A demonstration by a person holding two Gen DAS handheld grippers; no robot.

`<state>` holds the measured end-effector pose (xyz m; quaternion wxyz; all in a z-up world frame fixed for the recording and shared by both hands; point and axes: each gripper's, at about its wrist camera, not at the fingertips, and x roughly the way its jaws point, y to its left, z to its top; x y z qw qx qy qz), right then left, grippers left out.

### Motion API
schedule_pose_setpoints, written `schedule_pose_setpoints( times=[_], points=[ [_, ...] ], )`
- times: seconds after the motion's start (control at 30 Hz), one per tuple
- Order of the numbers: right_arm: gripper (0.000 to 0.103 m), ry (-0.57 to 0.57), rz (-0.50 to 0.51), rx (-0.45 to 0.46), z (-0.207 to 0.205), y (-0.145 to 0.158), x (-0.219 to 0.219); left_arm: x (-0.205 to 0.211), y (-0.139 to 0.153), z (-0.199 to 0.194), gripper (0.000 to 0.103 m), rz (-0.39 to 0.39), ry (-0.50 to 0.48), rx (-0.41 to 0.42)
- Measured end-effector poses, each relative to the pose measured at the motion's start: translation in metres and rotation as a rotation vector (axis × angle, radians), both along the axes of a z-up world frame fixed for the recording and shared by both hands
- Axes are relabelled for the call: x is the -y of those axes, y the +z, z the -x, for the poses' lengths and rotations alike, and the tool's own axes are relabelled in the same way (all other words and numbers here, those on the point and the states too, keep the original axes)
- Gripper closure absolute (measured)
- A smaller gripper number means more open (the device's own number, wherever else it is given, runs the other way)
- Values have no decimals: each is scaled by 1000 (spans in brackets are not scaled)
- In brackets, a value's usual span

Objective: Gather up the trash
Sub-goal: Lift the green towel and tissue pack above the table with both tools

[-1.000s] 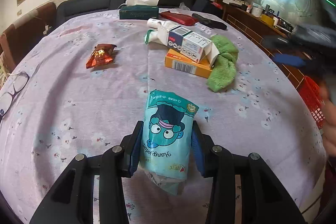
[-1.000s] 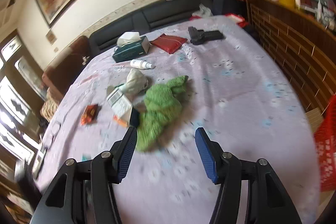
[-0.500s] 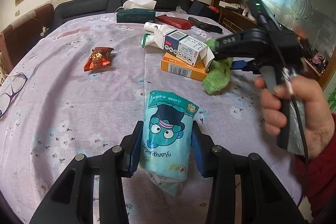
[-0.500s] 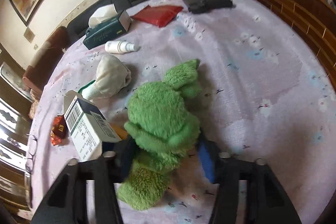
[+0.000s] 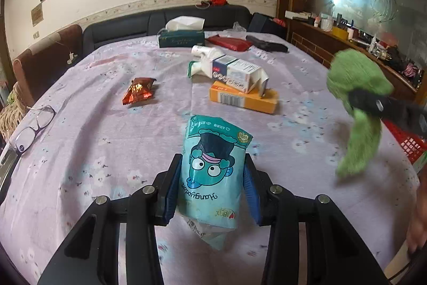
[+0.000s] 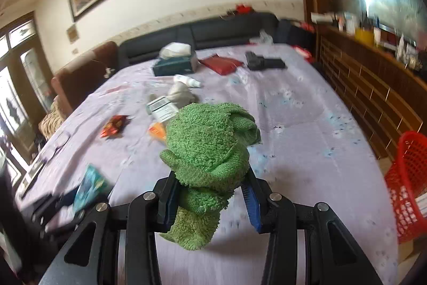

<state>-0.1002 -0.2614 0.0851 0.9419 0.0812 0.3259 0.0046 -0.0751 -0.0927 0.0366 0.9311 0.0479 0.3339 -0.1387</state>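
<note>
My left gripper (image 5: 212, 184) is shut on a teal cartoon snack bag (image 5: 213, 167) and holds it over the near part of the purple floral table (image 5: 93, 151). My right gripper (image 6: 210, 195) is shut on a green fuzzy cloth (image 6: 208, 148) and holds it lifted above the table; the cloth also shows at the right of the left wrist view (image 5: 357, 98). A red-brown snack wrapper (image 5: 138, 94), a white carton (image 5: 237, 74) lying on an orange box (image 5: 242, 98), and a white crumpled bag (image 5: 205, 63) lie mid-table.
A red mesh basket (image 6: 408, 183) stands off the table's right edge. A tissue box (image 5: 181, 39), a red pouch (image 5: 229, 43) and a black object (image 5: 267, 46) lie at the far end. Glasses (image 5: 34, 128) lie at the left edge. A wooden sideboard (image 6: 373, 87) runs along the right.
My right gripper closed on the green cloth and lifted it off the table, away from the boxes. My left gripper still holds the teal bag in about the same place.
</note>
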Motion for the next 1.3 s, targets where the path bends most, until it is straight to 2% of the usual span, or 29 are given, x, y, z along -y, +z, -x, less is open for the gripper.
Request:
schedule_pose_setpoints(
  times=[0.1, 0.2, 0.47, 0.93, 1.3],
  points=[
    [57, -2, 35, 46, 32, 0, -7, 7, 7, 13, 62, -27, 9, 49],
    [57, -2, 55, 67, 46, 0, -9, 13, 11, 20, 62, -35, 3, 63],
    [57, -15, 17, 73, 59, 0, 0, 23, 14, 31, 62, -63, 6, 81],
    [57, 4, 42, 59, 61, -5, -11, 23, 14, 38, 62, -113, 44, 143],
    [57, -3, 96, 33, 57, -9, -21, 15, 13, 36, 61, -105, 58, 141]
  ],
)
